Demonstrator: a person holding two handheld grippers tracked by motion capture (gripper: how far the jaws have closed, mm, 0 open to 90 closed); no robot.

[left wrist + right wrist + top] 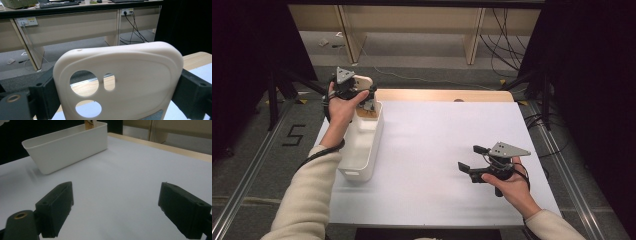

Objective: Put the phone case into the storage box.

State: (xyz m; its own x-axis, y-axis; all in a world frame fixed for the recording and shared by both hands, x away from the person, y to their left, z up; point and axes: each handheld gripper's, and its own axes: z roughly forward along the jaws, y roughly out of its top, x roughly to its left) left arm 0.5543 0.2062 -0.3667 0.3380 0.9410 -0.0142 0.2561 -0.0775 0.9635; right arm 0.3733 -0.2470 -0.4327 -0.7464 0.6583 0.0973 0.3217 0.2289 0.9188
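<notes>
Left claw [117,100] clamps a cream soft-plastic phone case with 3 camera cutouts [120,82] by its 2 side edges, jaws spread wide, upright above the far end of the white rectangular plastic bin [362,145]. No writing readable on the case. Right claw [472,162] hangs wide open with nothing between its jaws, low over the white surface [437,150], well apart from the case.

High view: above the near edge, looking forward and down on the table [437,150] | left gripper view: close behind the phone case [120,82], facing desks | right gripper view: low, shares the white bin [67,145] [362,145] with the high view
</notes>
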